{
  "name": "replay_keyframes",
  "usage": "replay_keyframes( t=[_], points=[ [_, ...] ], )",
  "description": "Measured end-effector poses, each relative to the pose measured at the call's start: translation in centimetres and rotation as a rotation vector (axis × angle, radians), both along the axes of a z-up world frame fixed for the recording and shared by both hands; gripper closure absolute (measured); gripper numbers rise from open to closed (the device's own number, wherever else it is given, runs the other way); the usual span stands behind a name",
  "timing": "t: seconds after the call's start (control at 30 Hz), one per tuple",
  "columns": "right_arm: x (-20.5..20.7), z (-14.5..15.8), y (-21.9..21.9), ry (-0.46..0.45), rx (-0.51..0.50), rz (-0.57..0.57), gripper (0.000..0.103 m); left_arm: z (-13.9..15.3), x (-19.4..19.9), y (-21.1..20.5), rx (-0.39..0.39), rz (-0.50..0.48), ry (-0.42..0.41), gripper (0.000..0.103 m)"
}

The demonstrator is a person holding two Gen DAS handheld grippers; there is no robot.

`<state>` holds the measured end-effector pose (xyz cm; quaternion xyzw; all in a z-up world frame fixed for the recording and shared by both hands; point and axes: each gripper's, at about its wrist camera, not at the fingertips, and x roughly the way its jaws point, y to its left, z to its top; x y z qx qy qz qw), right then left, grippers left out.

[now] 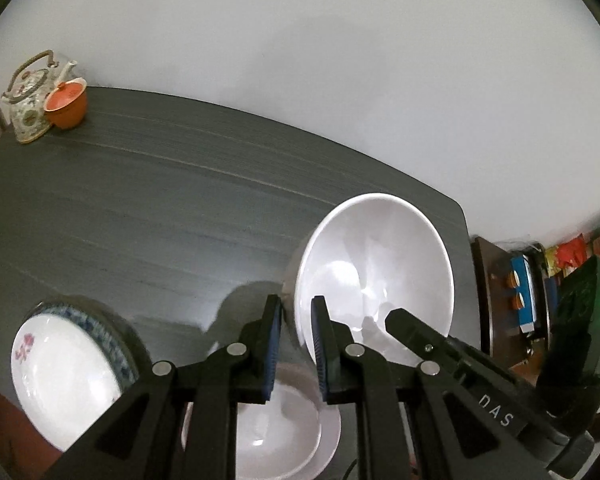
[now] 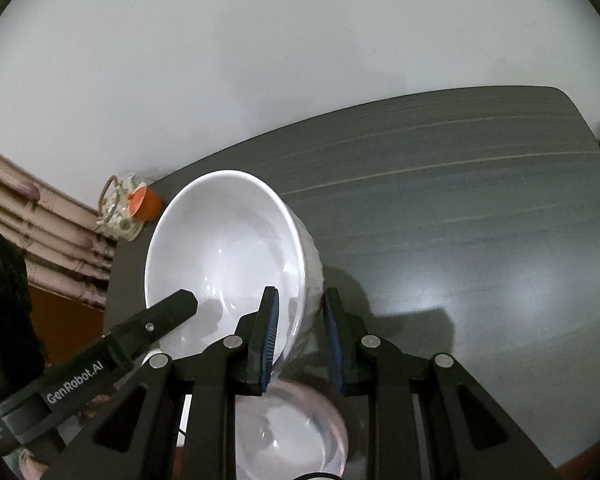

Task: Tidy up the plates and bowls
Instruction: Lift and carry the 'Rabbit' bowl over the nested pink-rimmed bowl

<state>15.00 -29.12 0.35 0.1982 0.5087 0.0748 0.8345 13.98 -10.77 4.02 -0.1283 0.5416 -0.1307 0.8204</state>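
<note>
You had the large glossy white ceramic bowl (image 1: 374, 276) up off the dark grey wood-grain bench (image 1: 160, 208), carried between both tools at once. Your left tongs (image 1: 296, 344) were narrowed onto the near-left stretch of its rim, one blue pad inside and one outside; your right tongs (image 2: 300, 340) were pinched the same way on the opposite wall of the bowl (image 2: 224, 256). Each tool's finger showed in the other's view, reaching into the bowl's mouth.

The bowl hung tilted, its opening turned toward you, above a second shallow white bowl (image 1: 284, 424) that sat directly below the tongs. A white plate with a blue patterned border and a red flower (image 1: 68, 372) lay at the bench's near-left edge.

The risk, as I judged it, lay in the grip itself: glazed ceramic is slick, and each pair of pads held only a thin band of rim. If your two hands drifted apart or twisted out of step (easy when both are travelling), the rim could slide free on one side and the bowl would swing down onto the one beneath, chipping both. Lowering it while tilted could also catch rim on rim. The patterned teapot (image 1: 28, 96) and orange lidded cup (image 1: 66, 106) stood well apart at the far corner, out of harm's way.
</note>
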Motion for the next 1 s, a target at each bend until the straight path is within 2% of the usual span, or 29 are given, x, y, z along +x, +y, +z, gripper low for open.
replay_keyframes(
  t=[0.13, 0.37, 0.5, 1.0],
  points=[
    [-2.9, 0.3, 0.7, -0.006, -0.002, 0.007, 0.081, 0.2, -2.8, 0.2, -0.007, 0.002, -0.004, 0.088],
    [-6.4, -0.1, 2.3, -0.005, -0.007, 0.021, 0.081, 0.0, -6.9, 4.0, -0.011, 0.016, 0.012, 0.088],
    [-7.8, -0.7, 2.9, 0.006, -0.009, 0.033, 0.081, -0.8, -8.6, 4.9, -0.009, 0.028, 0.024, 0.088],
    [-9.7, -3.4, 5.4, 0.059, -0.011, 0.05, 0.081, -2.7, -9.9, 6.3, 0.008, 0.036, 0.066, 0.088]
  ],
)
